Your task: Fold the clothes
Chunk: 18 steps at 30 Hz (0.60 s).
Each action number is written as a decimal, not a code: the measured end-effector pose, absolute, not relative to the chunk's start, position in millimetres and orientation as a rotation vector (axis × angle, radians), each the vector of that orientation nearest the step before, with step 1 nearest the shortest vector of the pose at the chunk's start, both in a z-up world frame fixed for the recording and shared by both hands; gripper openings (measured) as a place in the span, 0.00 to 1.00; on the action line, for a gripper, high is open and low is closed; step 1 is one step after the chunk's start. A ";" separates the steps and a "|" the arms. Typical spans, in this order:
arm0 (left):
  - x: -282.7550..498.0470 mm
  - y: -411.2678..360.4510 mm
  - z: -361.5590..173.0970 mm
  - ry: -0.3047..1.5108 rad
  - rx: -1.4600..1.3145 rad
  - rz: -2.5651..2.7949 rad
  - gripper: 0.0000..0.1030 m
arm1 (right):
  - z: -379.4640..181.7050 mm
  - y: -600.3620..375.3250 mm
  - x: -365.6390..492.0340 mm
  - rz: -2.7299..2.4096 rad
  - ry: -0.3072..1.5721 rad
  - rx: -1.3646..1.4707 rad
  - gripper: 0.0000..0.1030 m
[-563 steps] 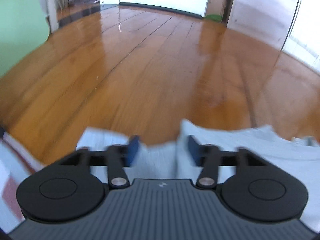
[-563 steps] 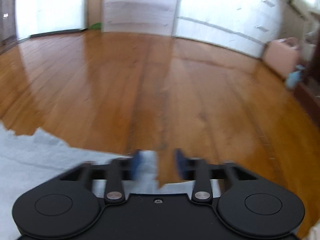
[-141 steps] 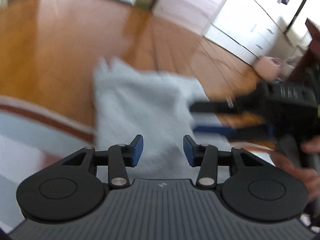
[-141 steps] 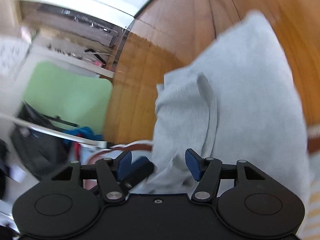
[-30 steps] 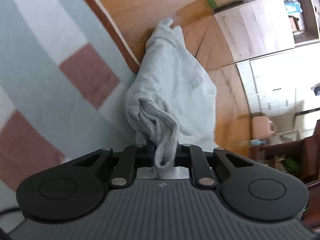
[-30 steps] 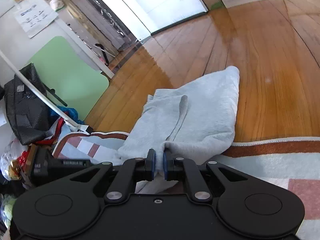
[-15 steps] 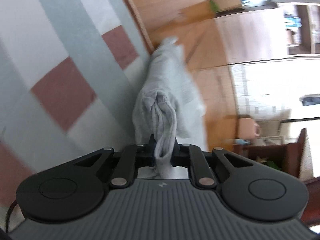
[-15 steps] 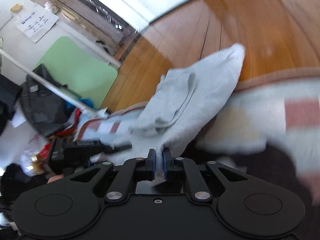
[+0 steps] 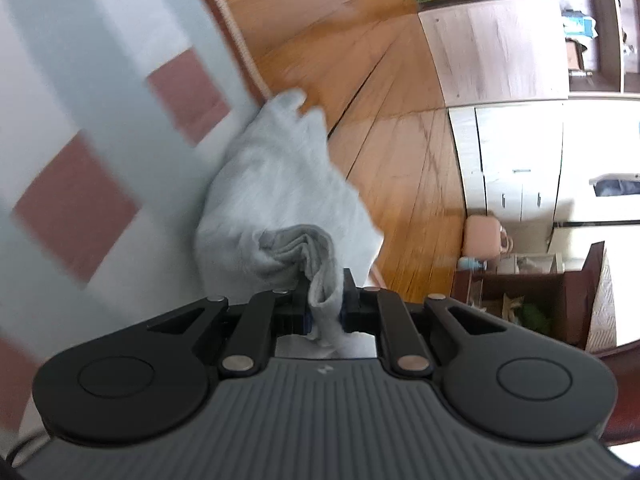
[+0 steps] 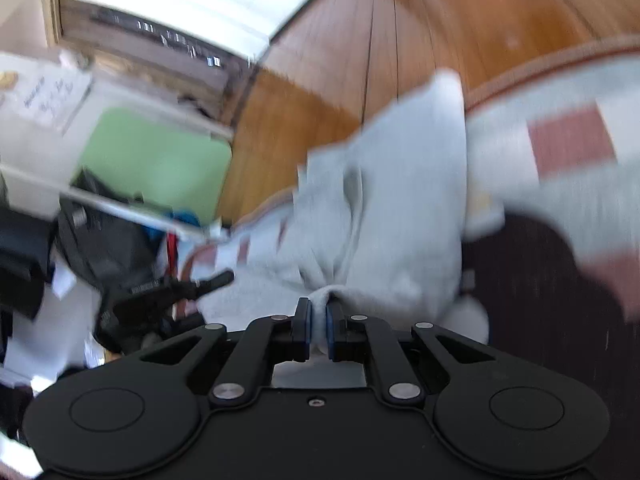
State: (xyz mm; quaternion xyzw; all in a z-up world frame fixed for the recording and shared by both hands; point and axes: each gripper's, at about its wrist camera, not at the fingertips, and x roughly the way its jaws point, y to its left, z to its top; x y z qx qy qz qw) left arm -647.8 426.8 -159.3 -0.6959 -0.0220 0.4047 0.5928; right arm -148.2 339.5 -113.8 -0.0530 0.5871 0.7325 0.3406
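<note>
Left gripper [image 9: 326, 312] pinching bunched grey garment [image 9: 280, 196], checked rug [image 9: 80, 120], wooden floor [image 9: 400, 140]

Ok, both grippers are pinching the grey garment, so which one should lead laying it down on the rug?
Probably left. The left gripper holds a bunched edge of the grey garment right beside the checked rug. The right gripper also holds it, but its view is blurred.

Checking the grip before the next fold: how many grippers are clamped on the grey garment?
2. The left gripper pinches a bunched fold of the grey garment; the right gripper pinches another edge, over the checked rug.
</note>
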 end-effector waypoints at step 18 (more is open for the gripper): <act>-636.2 515.2 -192.9 -0.201 -1.376 0.919 0.23 | -144.8 461.9 -139.7 1.774 1.358 -0.248 0.15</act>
